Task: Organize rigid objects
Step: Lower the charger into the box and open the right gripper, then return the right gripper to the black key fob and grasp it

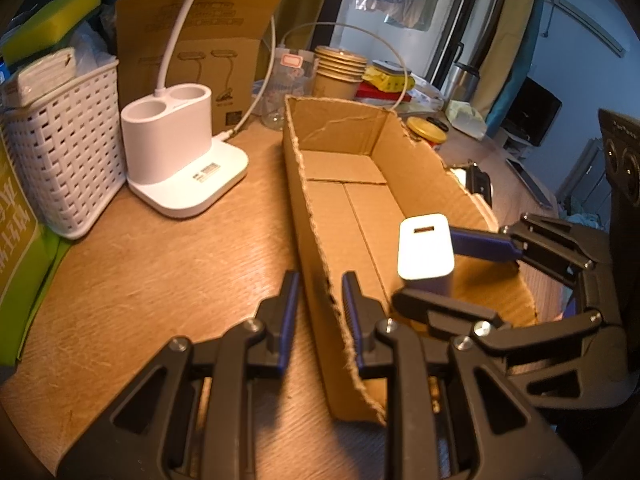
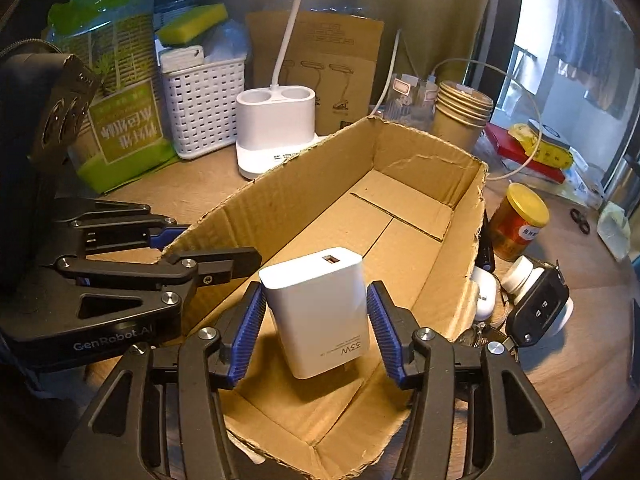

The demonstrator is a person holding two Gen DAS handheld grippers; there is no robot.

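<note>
one white charger [image 2: 320, 308] stands tilted inside the one open cardboard box [image 2: 400, 216] on the bench [image 1: 160, 248], between the right gripper [image 2: 316, 320] jaws, which look a touch apart from its sides. the left gripper [image 1: 320, 312] has its jaws closed on the box's near wall. beside the box lie one yellow-lidded jar [image 2: 518, 220], one car key [image 2: 538, 308] and one stack of paper cups [image 2: 460, 116].

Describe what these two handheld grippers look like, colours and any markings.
Both are the same build: black plastic bodies with triangular cut-outs, linkage arms joined by silver pivot screws, and ribbed blue pads lining the jaws. The left gripper carries white "GenRobot.AI" lettering on its side and a black camera housing with round lenses. The right gripper shows the same blue pads. No cables, hands or sleeves are visible.
</note>
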